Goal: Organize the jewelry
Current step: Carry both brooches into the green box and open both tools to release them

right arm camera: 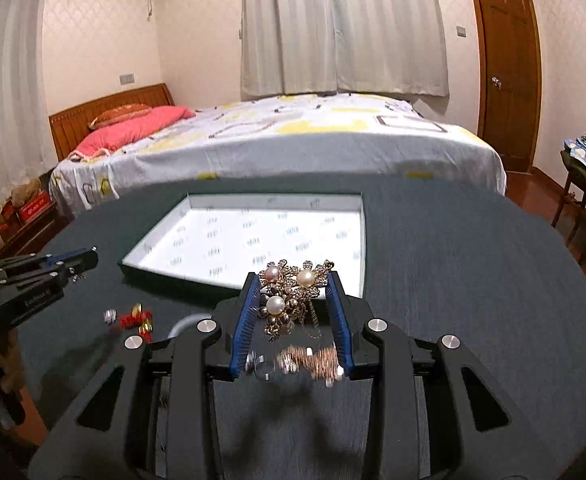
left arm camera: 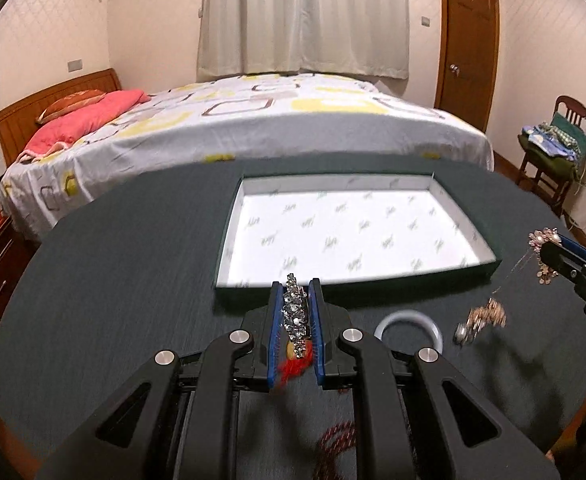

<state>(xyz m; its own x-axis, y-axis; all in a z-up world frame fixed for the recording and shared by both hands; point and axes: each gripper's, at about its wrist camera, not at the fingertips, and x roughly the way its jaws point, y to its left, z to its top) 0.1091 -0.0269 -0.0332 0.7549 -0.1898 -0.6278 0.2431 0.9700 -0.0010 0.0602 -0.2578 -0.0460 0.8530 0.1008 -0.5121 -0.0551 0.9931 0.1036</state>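
1. Dark red beaded cord is lying nearest the left camera, on the dark round table, not yet gathered.
2. Left gripper is clamping its nearly closed jaws on a rhinestone hairpiece with a red tassel, carrying it just short of the tray.
3. White-lined tray is sitting empty at the table's far middle, so I judge sorting is only beginning.
4. Pale bangle is waiting on the table beside the left gripper.
5. Right gripper is gripping a gold pearl brooch between partly open jaws, its chain ornament dangling blurred below, also near the tray.
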